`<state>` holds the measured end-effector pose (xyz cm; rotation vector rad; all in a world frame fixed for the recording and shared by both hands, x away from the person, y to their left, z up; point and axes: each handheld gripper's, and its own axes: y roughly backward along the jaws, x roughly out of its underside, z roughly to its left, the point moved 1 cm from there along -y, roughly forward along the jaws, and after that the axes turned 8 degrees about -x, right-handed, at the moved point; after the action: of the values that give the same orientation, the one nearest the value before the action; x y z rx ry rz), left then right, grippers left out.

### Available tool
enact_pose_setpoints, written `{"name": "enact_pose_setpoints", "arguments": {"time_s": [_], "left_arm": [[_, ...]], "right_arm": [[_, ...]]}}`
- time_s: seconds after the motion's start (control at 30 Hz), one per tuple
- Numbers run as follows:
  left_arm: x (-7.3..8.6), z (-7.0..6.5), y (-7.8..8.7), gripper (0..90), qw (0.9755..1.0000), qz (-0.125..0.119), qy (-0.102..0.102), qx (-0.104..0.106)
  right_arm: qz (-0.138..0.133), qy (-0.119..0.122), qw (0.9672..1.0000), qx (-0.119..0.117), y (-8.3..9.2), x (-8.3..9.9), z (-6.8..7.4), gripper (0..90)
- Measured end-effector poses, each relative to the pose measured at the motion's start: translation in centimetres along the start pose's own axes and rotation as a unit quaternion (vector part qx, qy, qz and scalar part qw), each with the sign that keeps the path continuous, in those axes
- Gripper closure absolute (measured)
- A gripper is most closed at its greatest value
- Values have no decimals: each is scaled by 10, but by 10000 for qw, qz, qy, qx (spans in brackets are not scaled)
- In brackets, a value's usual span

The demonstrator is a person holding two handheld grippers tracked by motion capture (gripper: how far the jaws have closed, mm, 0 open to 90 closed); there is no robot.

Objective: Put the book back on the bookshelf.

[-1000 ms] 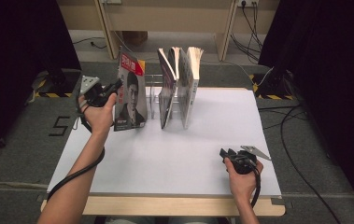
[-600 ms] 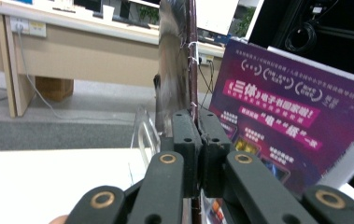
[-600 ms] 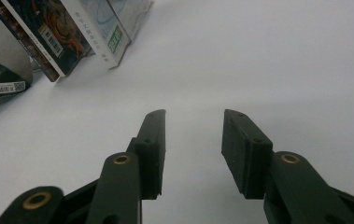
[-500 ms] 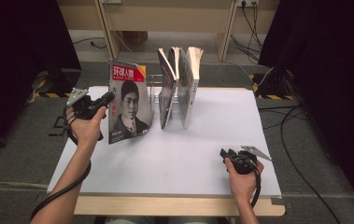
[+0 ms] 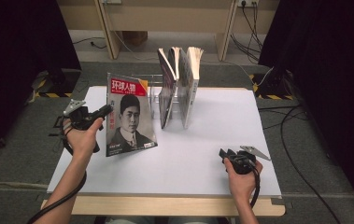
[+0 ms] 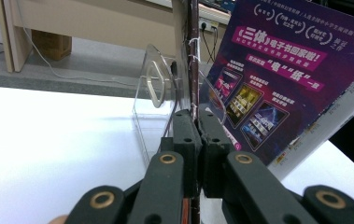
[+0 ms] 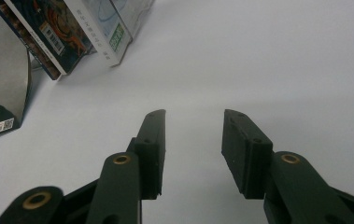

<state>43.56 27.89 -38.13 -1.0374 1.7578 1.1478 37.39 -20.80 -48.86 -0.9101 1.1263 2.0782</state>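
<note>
High view: my left gripper [image 5: 105,112] pinches the magazine [image 5: 129,116] by its left edge, upright over the white table [image 5: 202,158], just left of the clear rack [image 5: 153,95].
Left gripper view: jaws pressed on the magazine's [image 6: 194,60] thin edge.
Right gripper view: my right gripper [image 7: 193,140] spread, empty, above the table.

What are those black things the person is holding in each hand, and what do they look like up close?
Hand-held tongs: the left tongs and right tongs are matte black, each with two jaws pinned by brass-coloured rivets. A grey three-cornered plate sits on top of each, and a black cable trails back along the forearm. The forearms are bare, without sleeves.
</note>
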Motion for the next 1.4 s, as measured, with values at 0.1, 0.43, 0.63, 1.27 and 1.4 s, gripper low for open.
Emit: {"name": "enact_pose_setpoints", "arguments": {"time_s": [0.1, 0.43, 0.63, 1.27, 1.4], "left_arm": [[-2, -1, -2, 866, 9999, 110, 19, -28], [-1, 2, -7, 849, 9993, 327, 161, -106], [-5, 4, -14, 781, 9986, 462, 230, -122], [-10, -2, -52, 856, 9936, 1123, 128, -47], [-12, -10, -48, 863, 9951, 992, -1, -24]], "right_arm": [[-4, -19, 10000, 7, 0, 0, -1, 606], [-2, -18, 10000, -3, 0, 0, -1, 606], [15, -41, 10000, -8, -1, 0, -1, 605], [137, -86, 9999, -29, -3, 1, -5, 603], [133, -121, 9998, -40, -2, 1, -5, 603]]}}
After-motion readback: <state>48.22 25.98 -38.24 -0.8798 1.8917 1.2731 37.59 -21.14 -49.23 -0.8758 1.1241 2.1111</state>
